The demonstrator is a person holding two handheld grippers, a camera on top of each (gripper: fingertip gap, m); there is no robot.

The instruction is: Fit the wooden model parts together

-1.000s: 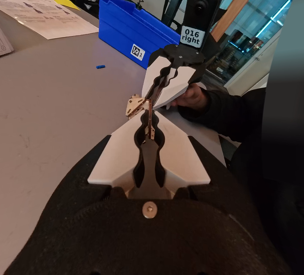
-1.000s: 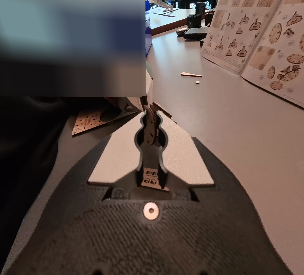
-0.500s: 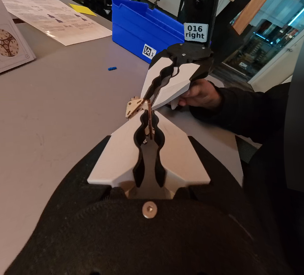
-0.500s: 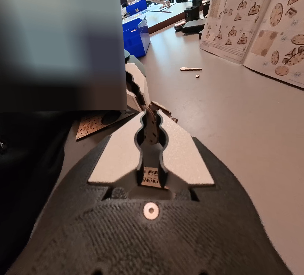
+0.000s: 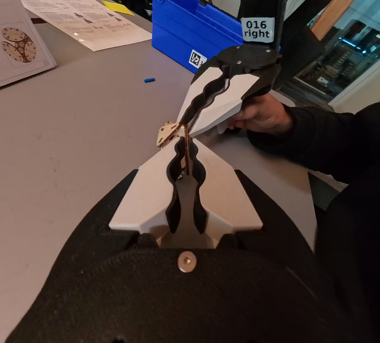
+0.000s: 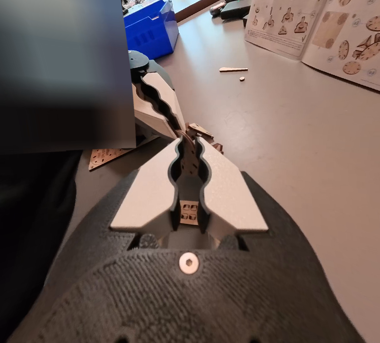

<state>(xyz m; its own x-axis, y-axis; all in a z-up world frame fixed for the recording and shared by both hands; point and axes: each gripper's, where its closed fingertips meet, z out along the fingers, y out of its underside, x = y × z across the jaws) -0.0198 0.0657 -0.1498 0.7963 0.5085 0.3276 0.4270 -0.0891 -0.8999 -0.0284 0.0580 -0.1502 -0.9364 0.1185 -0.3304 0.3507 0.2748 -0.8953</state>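
Observation:
A small wooden assembly is held above the grey table (image 5: 82,127). It is a thin round slotted disc (image 6: 188,158) joined to a pale triangular part (image 5: 166,134). In the left wrist view the disc (image 5: 186,148) shows edge-on, and my left gripper (image 5: 186,140) is shut on it. My right gripper (image 6: 188,140) is shut on the same assembly and meets the left one tip to tip. It comes in from the upper right in the left wrist view (image 5: 185,124), held by a hand (image 5: 261,117). The left gripper (image 6: 177,130) shows in the right wrist view.
A blue bin (image 5: 185,31), a small blue peg (image 5: 149,80) and printed sheets (image 5: 82,18) lie beyond. An open instruction booklet (image 6: 329,14) stands at the right. A wooden stick (image 6: 233,69) and a small chip (image 6: 242,78) lie on the table. A cut-out wooden sheet (image 6: 104,155) lies by the left gripper. Only a small space, under 4 cm, lies between the two pairs of fingers. The small chip (image 6: 242,78) is about 20 cm from both grippers' fingertips.
Both grippers stay shut on the wooden assembly. The pair has swung a little together, so the bin and booklet have shifted in both views, and more of the left gripper shows in the right wrist view.

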